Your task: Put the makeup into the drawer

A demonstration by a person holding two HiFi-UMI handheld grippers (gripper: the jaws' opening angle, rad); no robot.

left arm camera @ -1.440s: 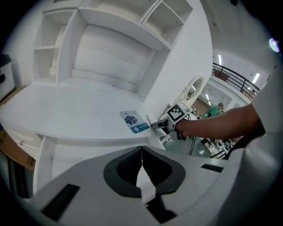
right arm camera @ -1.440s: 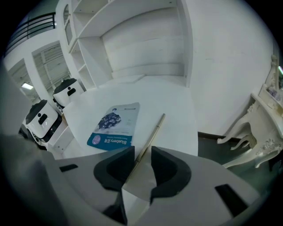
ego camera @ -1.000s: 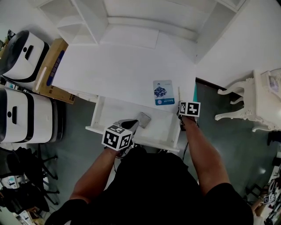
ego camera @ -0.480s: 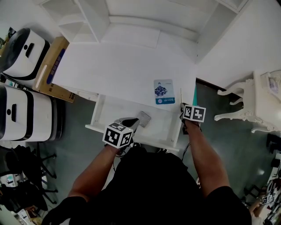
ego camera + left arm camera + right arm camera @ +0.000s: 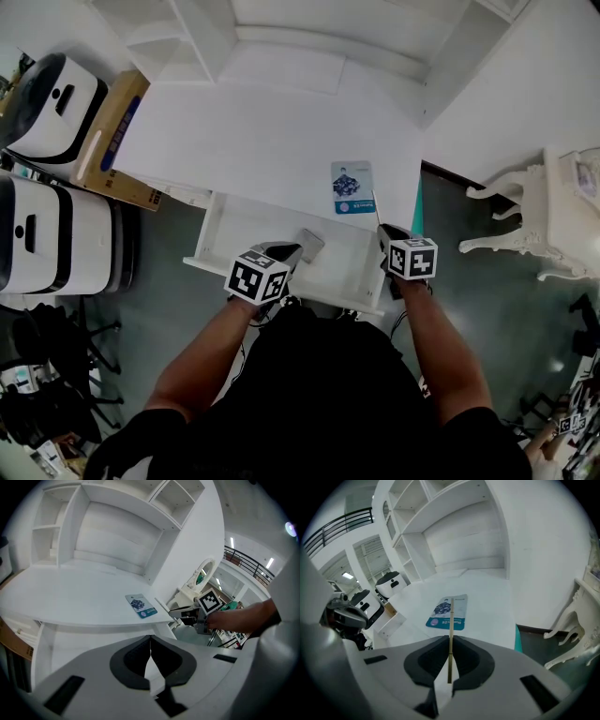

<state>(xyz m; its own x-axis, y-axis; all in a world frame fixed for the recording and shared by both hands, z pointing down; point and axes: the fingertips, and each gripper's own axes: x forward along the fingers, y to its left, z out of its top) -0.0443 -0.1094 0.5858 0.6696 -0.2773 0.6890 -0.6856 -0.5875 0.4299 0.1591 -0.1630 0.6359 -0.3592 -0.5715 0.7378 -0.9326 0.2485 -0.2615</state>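
Tan makeup stick (image 5: 451,616), clamped between right tool (image 5: 450,641) jaws, tip protruding forward

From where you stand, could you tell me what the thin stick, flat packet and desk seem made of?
The thin stick looks like wood or bamboo: matt tan, faint joint. The flat packet: printed paper or plastic film, blue-and-white print. The desk: probably white painted board, smooth and even.
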